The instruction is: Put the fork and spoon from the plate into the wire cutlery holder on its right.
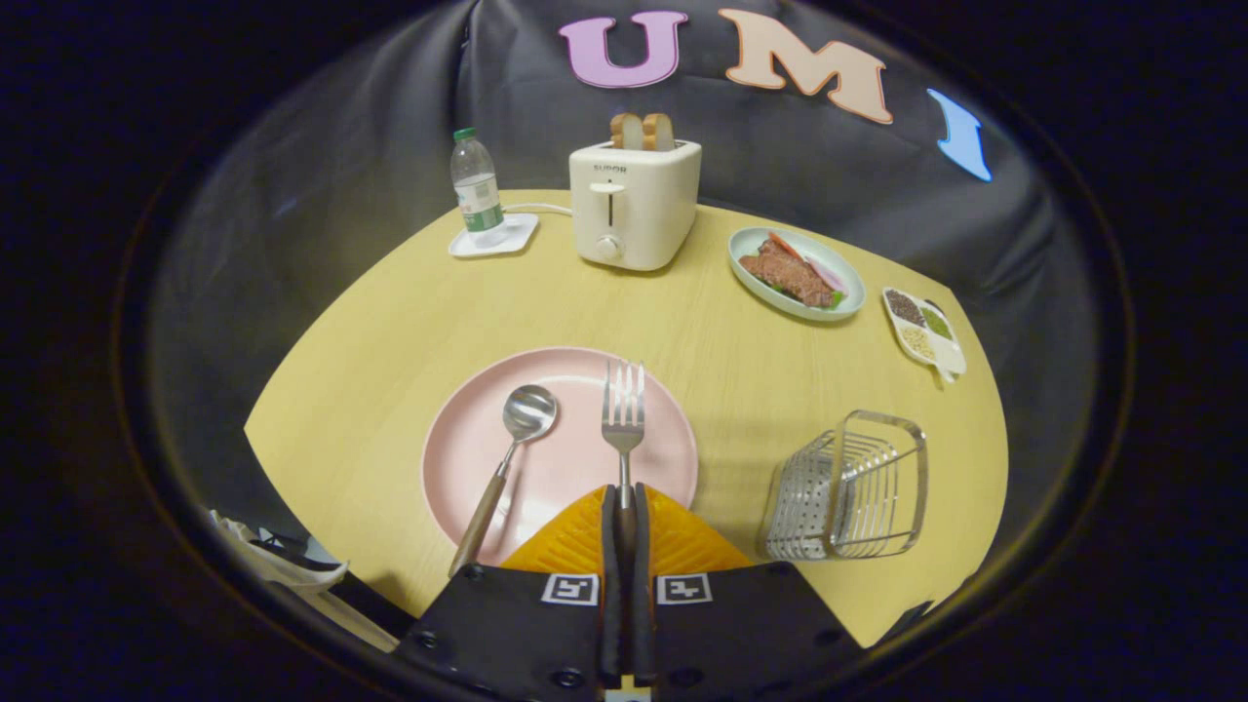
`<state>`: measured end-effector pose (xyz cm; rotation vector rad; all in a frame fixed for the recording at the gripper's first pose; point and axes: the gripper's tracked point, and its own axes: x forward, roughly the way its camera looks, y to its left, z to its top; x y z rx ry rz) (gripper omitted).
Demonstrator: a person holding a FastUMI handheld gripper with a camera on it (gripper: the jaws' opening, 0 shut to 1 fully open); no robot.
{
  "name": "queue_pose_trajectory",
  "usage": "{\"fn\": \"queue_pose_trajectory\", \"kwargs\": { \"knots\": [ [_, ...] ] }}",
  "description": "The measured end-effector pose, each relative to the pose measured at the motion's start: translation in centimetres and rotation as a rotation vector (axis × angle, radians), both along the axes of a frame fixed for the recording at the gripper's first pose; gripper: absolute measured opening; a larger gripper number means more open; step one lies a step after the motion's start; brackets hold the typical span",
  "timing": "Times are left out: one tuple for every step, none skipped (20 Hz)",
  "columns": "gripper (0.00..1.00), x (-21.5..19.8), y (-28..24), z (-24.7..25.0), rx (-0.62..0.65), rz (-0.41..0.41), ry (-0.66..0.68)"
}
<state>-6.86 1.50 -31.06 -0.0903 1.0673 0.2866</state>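
A round pale-pink plate [556, 390] sits near the front of a light yellow wooden table [390, 312]; everything below is placed relative to this plate.

A silver metal fork with a dark handle [623, 414] points its tines toward the far rim of the plate, on the plate's right half. Its handle runs back toward the camera and into the gripper [625, 507], whose two fingers are pressed close together with the fork handle pinched between them. Whether the fork is lifted or resting on the plate cannot be told.

A silver metal spoon with a brown wooden handle [507, 468] lies on the plate's left half, bowl toward the plate's middle, handle slanting out over the near-left rim.

Right of the plate, slightly apart from it, stands a shiny wire cutlery holder [848, 487], a tall open-topped basket that looks empty.

Beyond the plate are a cream toaster holding two bread slices [634, 200], a clear plastic water bottle with a green cap [476, 190] on a white coaster, a pale green dish of meat and vegetables [795, 273], and a small white divided dish of seasonings [923, 327].

Judging by appearance, the fork is rigid, light and smooth, so it could swivel or slip in a thin pinch. A hold on the handle leaves the tines free to go down into the holder. The spoon's overhanging wooden handle looks like the easiest, least slippery place to take it.
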Motion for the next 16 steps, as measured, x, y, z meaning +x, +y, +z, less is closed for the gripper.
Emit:
{"fn": "queue_pose_trajectory", "kwargs": {
  "knots": [
    [0.08,0.1,-0.5,0.5,0.004,0.002,0.004],
    [0.08,0.3,-1.1,1.0,0.008,0.003,0.009],
    [0.08,0.2,-1.8,1.4,0.011,0.003,0.017],
    [0.08,0.4,-2.5,1.9,0.014,0.005,0.024],
    [0.08,0.5,-3.3,2.3,0.012,0.007,0.029],
    [0.08,0.6,-4.1,2.7,0.006,0.011,0.033],
    [0.08,0.7,-5.1,3.1,-0.005,0.021,0.037],
    [0.08,0.8,-6.2,3.5,-0.021,0.035,0.038],
    [0.08,0.9,-7.5,3.8,-0.044,0.05,0.037],
    [0.08,1.1,-8.7,4.0,-0.067,0.064,0.038],
    [0.08,1.0,-9.7,4.2,-0.083,0.074,0.041],
    [0.08,1.1,-10.6,4.4,-0.091,0.08,0.046],
    [0.08,0.9,-11.2,4.5,-0.09,0.083,0.051],
    [0.08,0.7,-11.8,4.7,-0.083,0.09,0.061],
    [0.08,0.3,-12.5,4.8,-0.076,0.099,0.071],
    [0.08,0.0,-13.2,4.8,-0.074,0.109,0.085]
  ]
}}
